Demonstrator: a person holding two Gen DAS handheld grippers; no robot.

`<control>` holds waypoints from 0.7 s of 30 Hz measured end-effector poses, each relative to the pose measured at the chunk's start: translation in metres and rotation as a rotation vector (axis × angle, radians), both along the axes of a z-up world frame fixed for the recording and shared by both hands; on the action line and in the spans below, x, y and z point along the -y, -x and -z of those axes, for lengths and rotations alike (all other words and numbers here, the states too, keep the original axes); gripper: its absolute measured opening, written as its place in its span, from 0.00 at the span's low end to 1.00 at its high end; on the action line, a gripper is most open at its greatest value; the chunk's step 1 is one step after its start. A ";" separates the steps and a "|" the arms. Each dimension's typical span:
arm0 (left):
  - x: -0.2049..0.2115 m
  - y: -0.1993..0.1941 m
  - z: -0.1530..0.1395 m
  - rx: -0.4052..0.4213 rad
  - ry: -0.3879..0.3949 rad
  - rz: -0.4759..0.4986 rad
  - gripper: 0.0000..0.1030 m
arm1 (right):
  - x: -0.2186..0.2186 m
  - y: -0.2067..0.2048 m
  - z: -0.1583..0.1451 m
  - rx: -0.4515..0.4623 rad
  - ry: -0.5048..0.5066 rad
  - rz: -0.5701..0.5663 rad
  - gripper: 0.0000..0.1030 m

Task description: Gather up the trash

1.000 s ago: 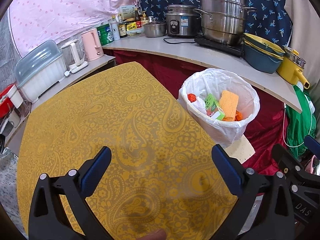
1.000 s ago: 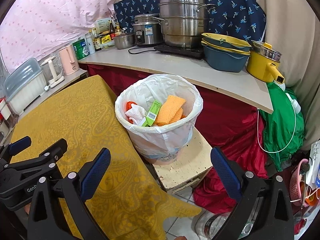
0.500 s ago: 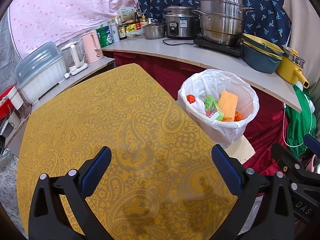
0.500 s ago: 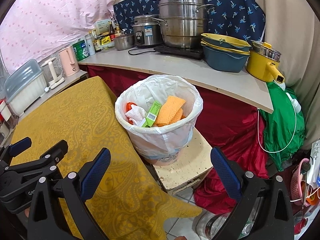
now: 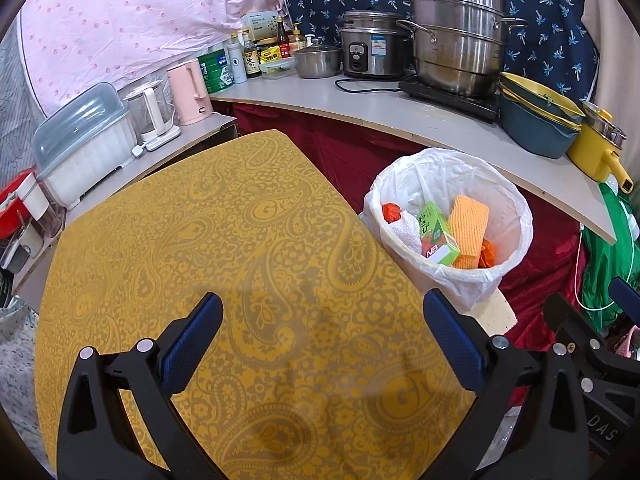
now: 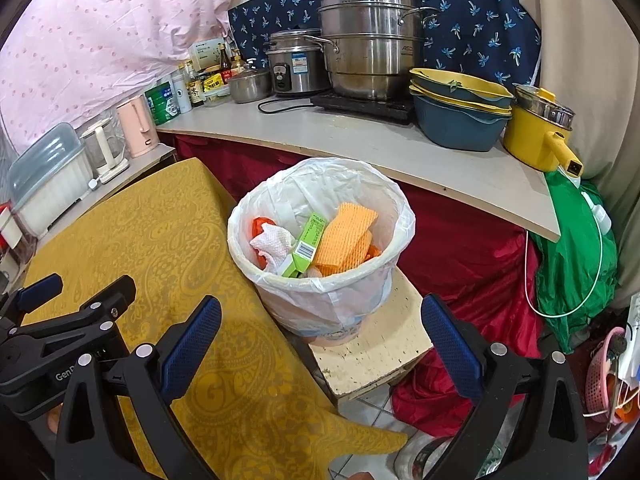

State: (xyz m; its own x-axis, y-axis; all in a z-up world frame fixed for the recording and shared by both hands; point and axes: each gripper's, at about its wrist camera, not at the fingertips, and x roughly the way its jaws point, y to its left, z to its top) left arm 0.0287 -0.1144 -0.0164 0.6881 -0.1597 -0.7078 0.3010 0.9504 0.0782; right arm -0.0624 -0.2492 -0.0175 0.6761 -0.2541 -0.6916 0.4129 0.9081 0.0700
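Left tongs (image 5: 318, 346): wide apart, empty, above yellow counter (image 5: 200, 240).
Right tongs (image 6: 320, 346): wide apart, empty.
Bin (image 6: 336, 304): ahead, holding trash; its stool (image 6: 372, 352) clear only in right view.

Filled trash bin (image 5: 516, 216) beside table (image 5: 200, 240)

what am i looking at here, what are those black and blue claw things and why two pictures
Each picture comes from a camera mounted on a handheld gripper; a person holds one in each hand. The black arms with blue pads are the fingers. The left gripper looks down on a yellow tablecloth with no loose items visible on it. The right gripper points at a lined bin on a pale block beside the table. In the bin are a green carton, an orange sponge and crumpled paper. Both grippers are open and hold nothing.
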 end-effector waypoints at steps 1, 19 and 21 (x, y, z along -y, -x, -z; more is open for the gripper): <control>0.002 -0.002 0.000 0.002 -0.004 0.001 0.93 | 0.001 -0.002 0.001 -0.001 -0.002 -0.002 0.94; 0.006 -0.021 0.009 -0.019 -0.019 -0.009 0.93 | 0.005 -0.022 0.010 -0.007 -0.027 -0.003 0.94; 0.006 -0.021 0.008 -0.017 -0.016 -0.008 0.93 | 0.006 -0.023 0.010 -0.005 -0.027 -0.003 0.94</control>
